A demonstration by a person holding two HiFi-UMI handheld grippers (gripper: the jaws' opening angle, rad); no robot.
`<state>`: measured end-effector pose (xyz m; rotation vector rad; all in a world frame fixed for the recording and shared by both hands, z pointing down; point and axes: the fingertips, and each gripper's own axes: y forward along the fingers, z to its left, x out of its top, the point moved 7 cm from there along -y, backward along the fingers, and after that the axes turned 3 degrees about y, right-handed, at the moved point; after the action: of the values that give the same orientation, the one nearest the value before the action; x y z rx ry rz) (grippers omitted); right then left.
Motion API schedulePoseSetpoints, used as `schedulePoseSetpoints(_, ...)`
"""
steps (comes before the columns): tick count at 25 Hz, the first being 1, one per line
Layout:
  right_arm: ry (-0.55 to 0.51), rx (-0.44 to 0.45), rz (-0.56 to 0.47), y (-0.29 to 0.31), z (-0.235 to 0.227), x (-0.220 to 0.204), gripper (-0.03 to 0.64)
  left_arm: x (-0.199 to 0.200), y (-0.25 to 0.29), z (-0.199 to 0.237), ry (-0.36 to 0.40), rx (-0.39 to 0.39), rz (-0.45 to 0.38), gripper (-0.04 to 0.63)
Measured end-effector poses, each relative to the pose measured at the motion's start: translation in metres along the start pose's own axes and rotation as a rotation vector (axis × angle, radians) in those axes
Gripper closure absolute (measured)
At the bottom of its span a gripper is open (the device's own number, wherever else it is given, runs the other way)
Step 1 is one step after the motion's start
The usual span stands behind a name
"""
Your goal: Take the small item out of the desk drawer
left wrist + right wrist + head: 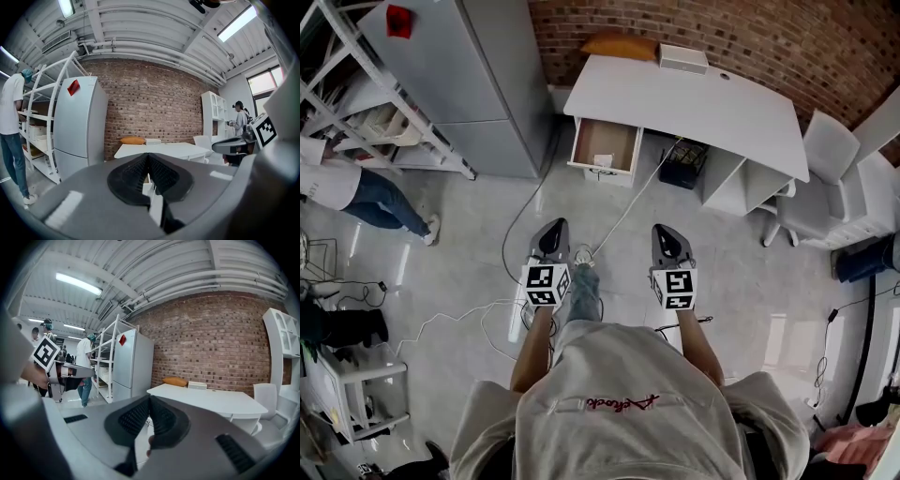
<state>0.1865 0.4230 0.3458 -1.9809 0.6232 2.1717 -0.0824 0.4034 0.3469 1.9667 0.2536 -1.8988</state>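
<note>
Presently the left gripper (553, 234) and right gripper (667, 239) sit at mid-frame, well apart from the desk (703, 108). Their fingers (132, 177) are together and empty, which is sensible before any reach. The drawer (605, 139) stands open at upper centre, and what appears to be the small item (602, 160) lies near its front.

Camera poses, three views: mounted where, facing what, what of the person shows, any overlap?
Head view: on the head, steeply down at white desk, open drawer; shows torso, forearms, left tool, right tool.
Left gripper view: on left tool, facing brick wall, refrigerator; own shut jaws.
Right gripper view: on right tool, facing that wall; own shut jaws.
Shared: the desk, all three.
</note>
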Motion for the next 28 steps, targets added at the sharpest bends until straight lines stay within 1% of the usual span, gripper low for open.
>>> schedulePoseSetpoints(7,-0.016,0.005,0.018,0.072,-0.006,0.008,0.604,0.000,0.061,0.042,-0.007,-0.021,0.004,0.589)
schedulePoseSetpoints(13,-0.030,-0.003,0.038,0.146,-0.017,0.032,0.604,0.006,0.125,0.088,-0.021,-0.038,0.032,0.589)
schedulePoseSetpoints(23,-0.035,-0.041,0.061,0.274,-0.045,0.073,0.604,0.031,0.245,0.166,-0.037,-0.088,0.041,0.589)
schedulePoseSetpoints(28,-0.033,-0.053,0.073,0.333,-0.055,0.087,0.604,0.038,0.294,0.201,-0.043,-0.110,0.048,0.589)
